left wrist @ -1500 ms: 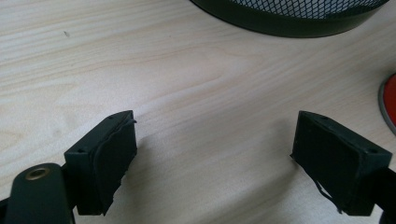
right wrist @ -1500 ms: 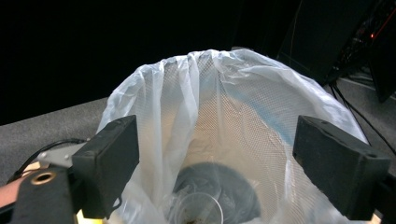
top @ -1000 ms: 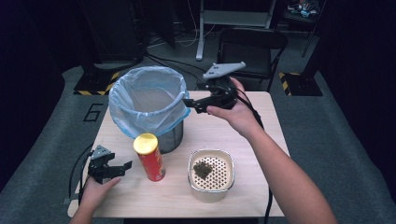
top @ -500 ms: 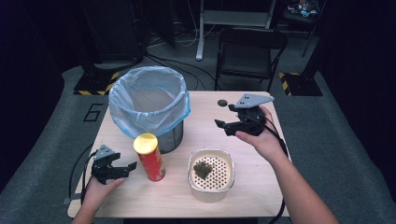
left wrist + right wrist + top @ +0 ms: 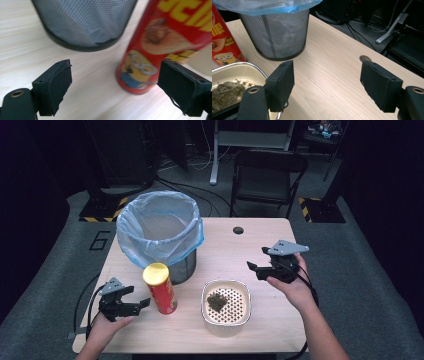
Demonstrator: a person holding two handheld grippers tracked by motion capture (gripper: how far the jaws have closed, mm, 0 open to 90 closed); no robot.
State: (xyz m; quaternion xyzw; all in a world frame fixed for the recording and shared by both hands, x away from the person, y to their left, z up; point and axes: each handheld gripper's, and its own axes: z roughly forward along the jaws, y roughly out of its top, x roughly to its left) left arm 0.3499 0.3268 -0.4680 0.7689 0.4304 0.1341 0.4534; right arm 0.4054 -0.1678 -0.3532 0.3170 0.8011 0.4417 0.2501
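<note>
Both grippers are spread and empty; the left gripper (image 5: 142, 303) should square its jaws around the red can (image 5: 160, 289), while the right gripper (image 5: 254, 268) should reach left for the strainer tray's rim (image 5: 226, 316).

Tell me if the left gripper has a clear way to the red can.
Probably yes. The left gripper has its jaws open and aimed at the red can, with bare table between them; the bin stands behind, off the path.
</note>
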